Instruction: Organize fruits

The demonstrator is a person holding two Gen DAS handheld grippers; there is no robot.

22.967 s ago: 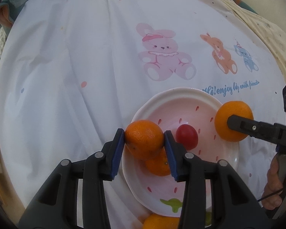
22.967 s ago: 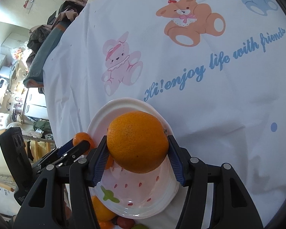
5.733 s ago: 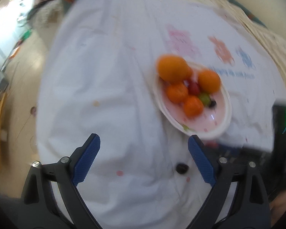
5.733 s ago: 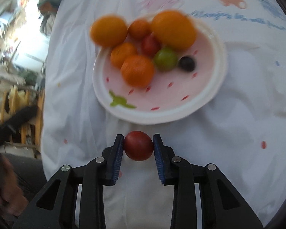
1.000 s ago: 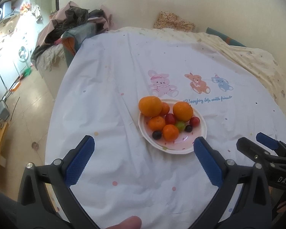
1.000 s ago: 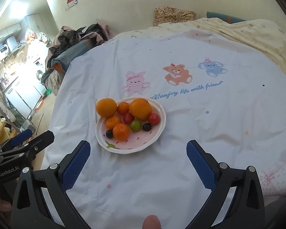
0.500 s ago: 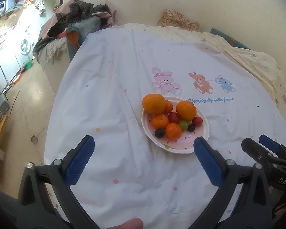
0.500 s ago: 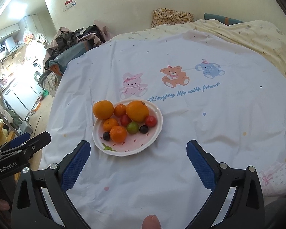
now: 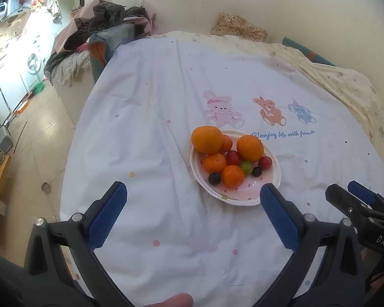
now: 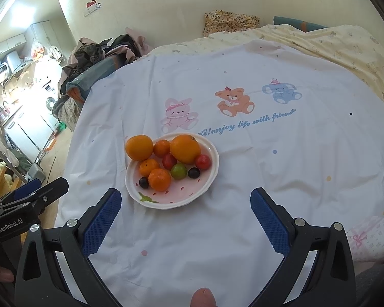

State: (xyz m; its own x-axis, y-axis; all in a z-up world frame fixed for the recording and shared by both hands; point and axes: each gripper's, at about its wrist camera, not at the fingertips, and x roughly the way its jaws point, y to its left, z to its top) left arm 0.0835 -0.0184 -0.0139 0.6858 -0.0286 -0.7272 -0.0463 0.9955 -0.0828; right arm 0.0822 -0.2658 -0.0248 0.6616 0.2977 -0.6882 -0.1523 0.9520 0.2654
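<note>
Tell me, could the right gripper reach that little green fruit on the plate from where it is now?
Probably yes. The right gripper is open and empty, and bare cloth lies between it and the plate. The green fruit sits tight among other fruit, so the fingers might nudge them.

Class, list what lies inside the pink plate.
The plate holds two big oranges, three mandarins, two red tomatoes, one green, two dark berries. Anything beneath them is hidden.
</note>
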